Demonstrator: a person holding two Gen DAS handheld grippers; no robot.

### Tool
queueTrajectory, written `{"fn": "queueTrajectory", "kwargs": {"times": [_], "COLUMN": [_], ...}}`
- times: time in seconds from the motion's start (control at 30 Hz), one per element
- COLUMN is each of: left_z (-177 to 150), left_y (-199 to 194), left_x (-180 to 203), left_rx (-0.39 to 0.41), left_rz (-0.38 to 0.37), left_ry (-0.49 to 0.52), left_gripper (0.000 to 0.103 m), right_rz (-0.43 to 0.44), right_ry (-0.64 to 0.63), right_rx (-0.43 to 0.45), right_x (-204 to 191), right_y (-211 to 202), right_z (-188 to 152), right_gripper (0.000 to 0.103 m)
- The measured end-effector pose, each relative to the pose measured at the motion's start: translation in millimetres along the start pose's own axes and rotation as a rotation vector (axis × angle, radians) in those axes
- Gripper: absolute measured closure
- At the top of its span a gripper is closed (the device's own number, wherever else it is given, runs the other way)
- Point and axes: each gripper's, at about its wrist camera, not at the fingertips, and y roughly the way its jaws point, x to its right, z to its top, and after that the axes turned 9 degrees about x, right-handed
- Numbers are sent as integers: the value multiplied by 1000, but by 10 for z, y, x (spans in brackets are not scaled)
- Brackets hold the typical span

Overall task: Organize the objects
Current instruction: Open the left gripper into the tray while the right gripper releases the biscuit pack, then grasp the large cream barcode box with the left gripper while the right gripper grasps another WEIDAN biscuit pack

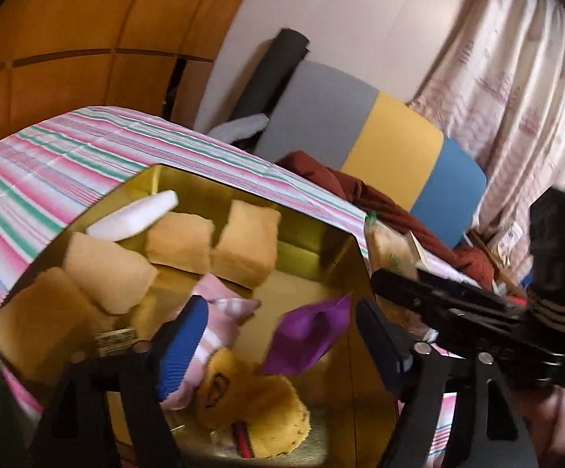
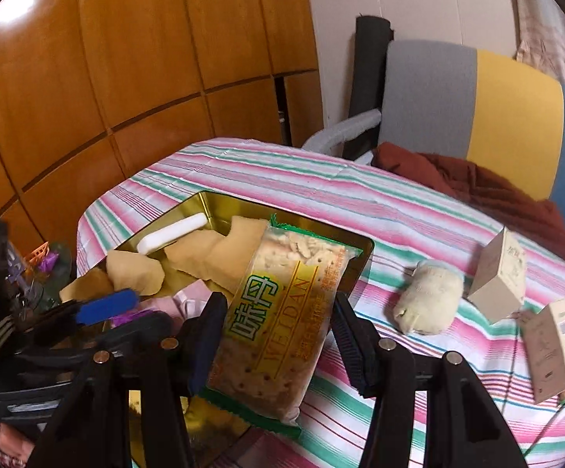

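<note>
A: Black fingers of the right gripper (image 2: 274, 335) stand wide, the cracker packet (image 2: 278, 312) loose between them, leaning over the gold tin (image 2: 364, 249).

B: Best close squarely on its middle, then lower it into the tin.

A: The left gripper (image 1: 282, 335) hangs open over the tin, empty, a purple packet (image 1: 306, 335) between its fingers.

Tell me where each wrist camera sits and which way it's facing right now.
Left wrist: above the gold tray, looking down between its own open blue-padded fingers at sponges and a purple packet; the right gripper crosses at right.
Right wrist: low over the tray's right edge, facing the striped tablecloth; its fingers flank the cracker pack, the right pad apart from it.
Shared: tray, white bottle, tablecloth, tricolour chair.
</note>
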Motion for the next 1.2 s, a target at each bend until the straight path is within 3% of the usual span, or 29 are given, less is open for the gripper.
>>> {"fn": "queueTrajectory", "kwargs": {"times": [0.3, 0.4, 0.5, 0.87, 1.2], "left_z": [-38, -71, -98, -258, -391], "left_y": [-275, -318, -376, -344, -355], "left_x": [-239, -191, -127, 80, 403], "left_rx": [71, 61, 75, -14, -50], "left_rz": [75, 92, 106, 109, 76], "left_ry": [-128, -96, -52, -47, 41], "left_gripper": [14, 6, 0, 0, 0], "right_rz": [-55, -98, -83, -98, -168], "right_ry": [-3, -3, 16, 23, 67], "right_rx": [-55, -61, -36, 25, -6], "right_x": [-10, -5, -1, 55, 391], "right_y": [339, 393, 325, -141, -475], "right_z": [-14, 5, 23, -52, -318], "right_gripper": [46, 45, 45, 45, 45]}}
